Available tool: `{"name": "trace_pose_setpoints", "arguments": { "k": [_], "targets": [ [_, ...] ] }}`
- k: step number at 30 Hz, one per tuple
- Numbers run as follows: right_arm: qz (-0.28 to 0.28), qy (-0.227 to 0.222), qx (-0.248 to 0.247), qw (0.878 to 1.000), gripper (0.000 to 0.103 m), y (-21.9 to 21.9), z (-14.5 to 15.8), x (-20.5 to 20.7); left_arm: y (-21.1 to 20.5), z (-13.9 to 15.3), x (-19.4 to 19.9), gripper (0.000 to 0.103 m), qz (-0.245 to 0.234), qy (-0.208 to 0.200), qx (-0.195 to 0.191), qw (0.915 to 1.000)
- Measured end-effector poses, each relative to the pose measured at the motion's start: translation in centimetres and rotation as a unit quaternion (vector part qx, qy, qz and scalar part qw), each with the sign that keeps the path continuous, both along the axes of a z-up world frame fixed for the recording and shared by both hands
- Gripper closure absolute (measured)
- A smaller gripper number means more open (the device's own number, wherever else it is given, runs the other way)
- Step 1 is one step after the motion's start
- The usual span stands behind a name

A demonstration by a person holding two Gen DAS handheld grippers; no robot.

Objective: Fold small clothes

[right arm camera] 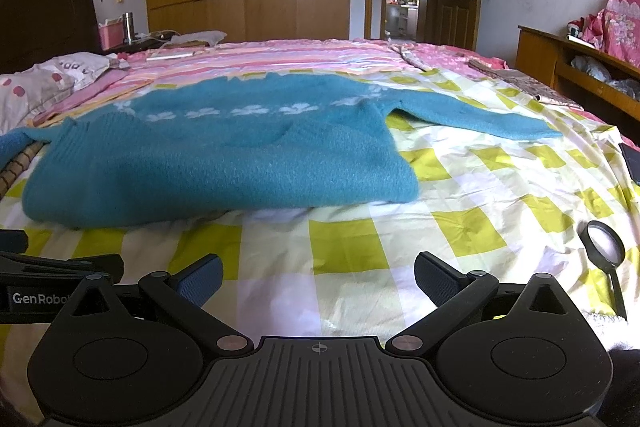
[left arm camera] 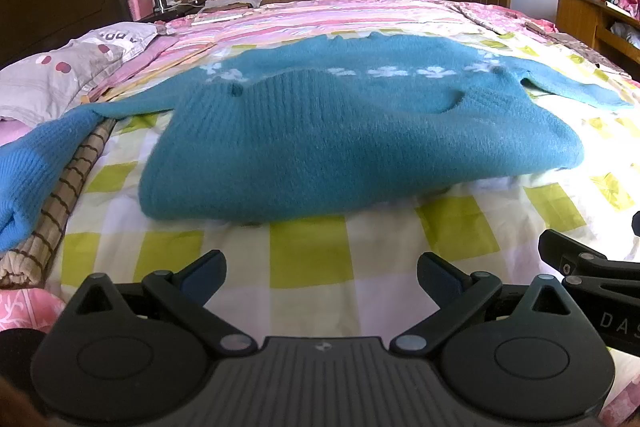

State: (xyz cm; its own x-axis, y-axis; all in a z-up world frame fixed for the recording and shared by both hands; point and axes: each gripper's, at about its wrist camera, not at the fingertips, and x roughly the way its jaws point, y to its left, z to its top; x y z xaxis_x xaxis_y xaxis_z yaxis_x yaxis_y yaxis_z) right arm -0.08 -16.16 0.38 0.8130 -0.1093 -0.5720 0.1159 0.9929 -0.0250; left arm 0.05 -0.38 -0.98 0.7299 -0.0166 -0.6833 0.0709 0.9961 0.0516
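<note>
Both the left gripper (left arm camera: pixel 320 277) and right gripper (right arm camera: pixel 318 277) stand wide open, holding nothing, seemingly just above the checked sheet, short of the teal knitted sweater (right arm camera: pixel 224 155).

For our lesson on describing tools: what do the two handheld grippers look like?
Both match: the left gripper and right gripper are matte black, with a ribbed grey centre plate, two round housings, hinged linkage arms with metal pivot pins, and dark blue textured fingers. White lettering marks their sides. No cables or sleeves show.

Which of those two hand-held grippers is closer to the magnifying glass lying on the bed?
The right hand-held gripper: the magnifying glass lies just off its right side. The left hand-held gripper sits farther left, facing the sweater.
</note>
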Motion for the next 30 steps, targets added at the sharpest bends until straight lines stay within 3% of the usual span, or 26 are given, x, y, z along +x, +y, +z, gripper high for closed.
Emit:
{"name": "trace_pose_setpoints", "arguments": {
  "k": [30],
  "targets": [
    [0.020, -0.003, 0.008, 1.000, 0.004, 0.01, 0.14, 0.21, 0.19, 0.33, 0.18, 0.001, -0.004, -0.008, -0.012, 0.9999]
  ]
}}
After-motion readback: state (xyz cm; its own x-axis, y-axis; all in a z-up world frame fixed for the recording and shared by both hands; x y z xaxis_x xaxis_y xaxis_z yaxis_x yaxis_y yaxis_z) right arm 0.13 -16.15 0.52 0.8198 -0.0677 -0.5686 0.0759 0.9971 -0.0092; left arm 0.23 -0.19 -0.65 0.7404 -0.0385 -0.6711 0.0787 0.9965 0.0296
